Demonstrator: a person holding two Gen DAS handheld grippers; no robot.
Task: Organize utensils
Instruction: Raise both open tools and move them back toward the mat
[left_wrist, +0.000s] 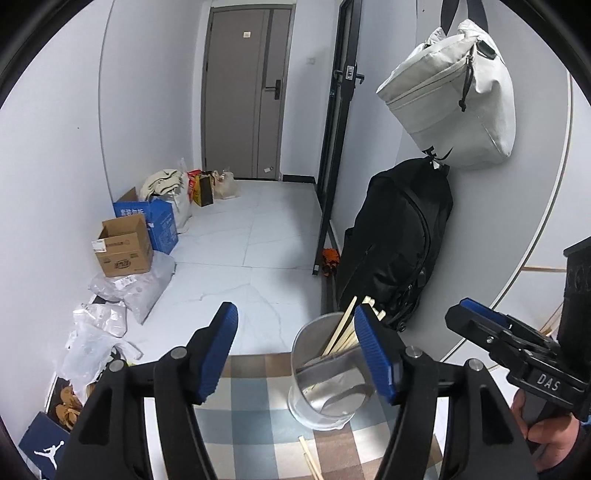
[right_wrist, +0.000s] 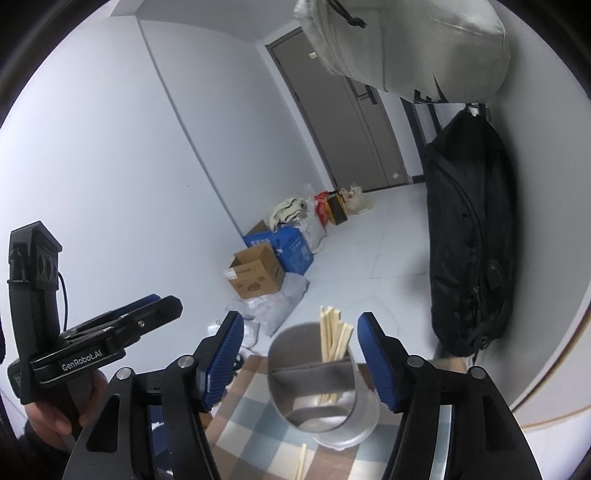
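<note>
A clear plastic cup with a grey divider (left_wrist: 325, 384) stands on a checkered cloth (left_wrist: 258, 413) near the table's far edge. Several wooden chopsticks (left_wrist: 345, 332) stand in it, leaning right. Loose chopsticks (left_wrist: 312, 458) lie on the cloth in front of the cup. My left gripper (left_wrist: 295, 350) is open and empty, its right finger beside the cup. My right gripper (right_wrist: 301, 354) is open and empty, above and around the cup (right_wrist: 321, 387), with the chopsticks (right_wrist: 332, 339) between its fingers. A loose chopstick (right_wrist: 301, 461) lies below.
A black backpack (left_wrist: 395, 240) and a grey bag (left_wrist: 454, 96) hang on the wall at right. Cardboard boxes (left_wrist: 125, 247) and plastic bags (left_wrist: 110, 314) line the floor at left. The right gripper's body (left_wrist: 517, 350) is at my right, the left gripper's body (right_wrist: 92, 339) at left.
</note>
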